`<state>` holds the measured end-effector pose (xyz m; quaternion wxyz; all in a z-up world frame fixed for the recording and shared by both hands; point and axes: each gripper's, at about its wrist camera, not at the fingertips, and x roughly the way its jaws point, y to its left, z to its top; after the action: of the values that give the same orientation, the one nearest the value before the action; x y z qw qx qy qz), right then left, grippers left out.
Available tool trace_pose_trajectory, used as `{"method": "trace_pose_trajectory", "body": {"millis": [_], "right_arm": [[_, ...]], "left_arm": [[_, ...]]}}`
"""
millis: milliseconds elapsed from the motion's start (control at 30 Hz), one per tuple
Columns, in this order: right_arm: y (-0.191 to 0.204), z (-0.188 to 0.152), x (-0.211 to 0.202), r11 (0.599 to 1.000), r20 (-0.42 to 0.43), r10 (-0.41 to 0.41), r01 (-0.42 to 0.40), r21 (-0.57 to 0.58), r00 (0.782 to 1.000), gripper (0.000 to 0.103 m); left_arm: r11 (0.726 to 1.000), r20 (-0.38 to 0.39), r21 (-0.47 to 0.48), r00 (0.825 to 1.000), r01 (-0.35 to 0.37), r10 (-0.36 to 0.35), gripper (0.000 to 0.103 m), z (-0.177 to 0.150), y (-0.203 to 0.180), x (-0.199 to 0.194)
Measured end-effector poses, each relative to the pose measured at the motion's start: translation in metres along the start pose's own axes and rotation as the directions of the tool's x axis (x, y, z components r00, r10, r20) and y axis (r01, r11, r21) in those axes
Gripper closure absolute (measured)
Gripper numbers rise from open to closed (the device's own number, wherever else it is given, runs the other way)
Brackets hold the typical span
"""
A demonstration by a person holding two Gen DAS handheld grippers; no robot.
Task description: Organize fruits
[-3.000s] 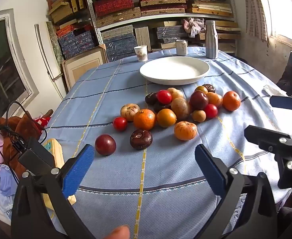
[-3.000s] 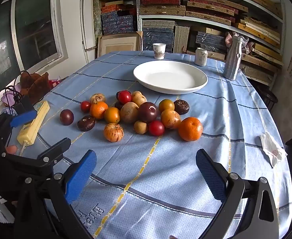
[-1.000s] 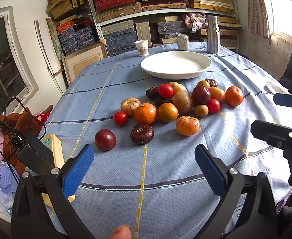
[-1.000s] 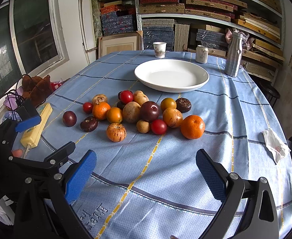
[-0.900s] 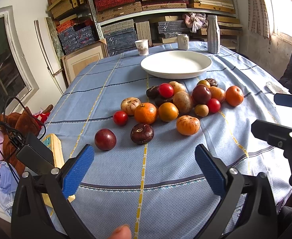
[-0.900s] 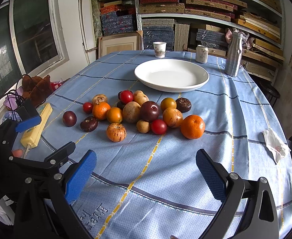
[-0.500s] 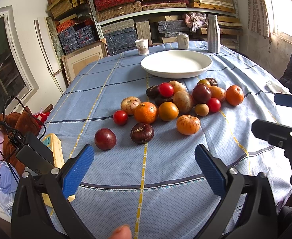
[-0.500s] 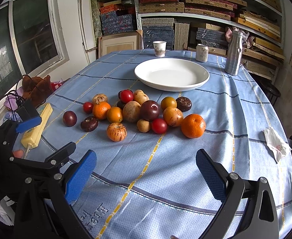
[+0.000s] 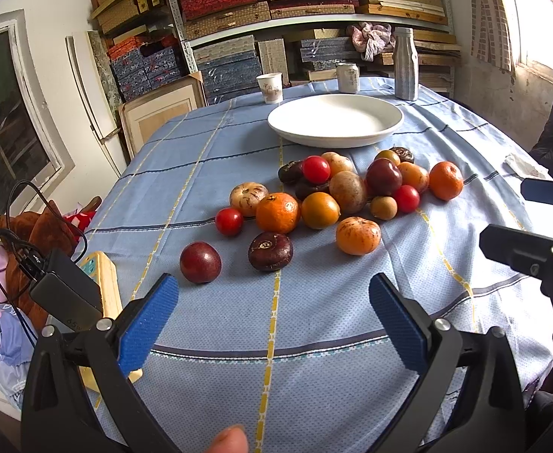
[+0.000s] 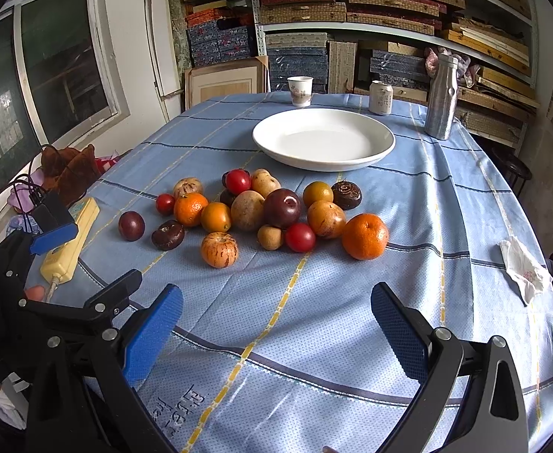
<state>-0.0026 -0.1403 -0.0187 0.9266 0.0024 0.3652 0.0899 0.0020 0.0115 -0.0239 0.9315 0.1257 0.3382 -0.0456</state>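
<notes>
Fruits (image 9: 337,200) are lying heaped mid-table on the blue checked tablecloth (image 9: 314,321), well ahead of both grippers and just short of the white plate (image 9: 335,120). Left gripper (image 9: 272,298) and right gripper (image 10: 274,309) are each gaping wide, gripping nothing. Right wrist view alone is showing the crumpled tissue (image 10: 524,266); left view alone is showing a fingertip (image 9: 228,438).

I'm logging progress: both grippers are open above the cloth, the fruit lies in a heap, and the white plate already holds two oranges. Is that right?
Not quite. The white plate is empty, as the right wrist view shows; every fruit, including the orange, lies on the tablecloth. Both the left gripper and right gripper are open.
</notes>
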Motion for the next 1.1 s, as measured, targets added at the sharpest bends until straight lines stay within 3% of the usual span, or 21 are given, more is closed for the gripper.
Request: {"method": "trace_pose_trajectory", "body": {"millis": [400, 533, 633, 667, 733, 933, 1100], "right_arm": [[-0.006, -0.001, 0.001, 1.0, 0.005, 0.0, 0.0, 0.016, 1.0, 0.003], [-0.01, -0.006, -0.006, 0.998, 0.118, 0.03, -0.024, -0.051, 0.993, 0.003], [-0.011, -0.009, -0.003, 0.983, 0.168, -0.068, 0.095, -0.157, 0.983, 0.003], [-0.014, -0.008, 0.003, 0.974, 0.157, -0.108, 0.137, -0.183, 0.982, 0.003], [-0.026, -0.003, 0.015, 0.973, 0.105, -0.124, 0.142, -0.18, 0.987, 0.003], [-0.062, 0.006, 0.046, 0.996, -0.048, -0.056, 0.053, -0.068, 0.997, 0.003], [-0.068, 0.002, 0.059, 0.997, -0.078, -0.032, 0.027, -0.066, 0.996, 0.003]], "left_arm": [[1.0, -0.006, 0.002, 1.0, -0.01, 0.01, 0.004, -0.003, 0.003, 0.003], [0.999, -0.017, -0.02, 0.999, -0.028, 0.028, 0.004, -0.007, 0.02, 0.01], [0.997, -0.052, -0.046, 0.997, -0.058, 0.055, 0.004, -0.004, 0.036, 0.021], [0.997, -0.07, -0.049, 0.996, -0.065, 0.061, 0.004, -0.003, 0.041, 0.026], [0.996, -0.106, -0.062, 0.993, -0.06, 0.053, 0.004, -0.002, 0.05, 0.037], [0.995, -0.199, -0.092, 0.979, 0.024, -0.042, 0.004, 0.005, 0.048, 0.068], [0.991, -0.243, -0.122, 0.966, 0.056, -0.084, 0.004, 0.011, 0.05, 0.09]]}}
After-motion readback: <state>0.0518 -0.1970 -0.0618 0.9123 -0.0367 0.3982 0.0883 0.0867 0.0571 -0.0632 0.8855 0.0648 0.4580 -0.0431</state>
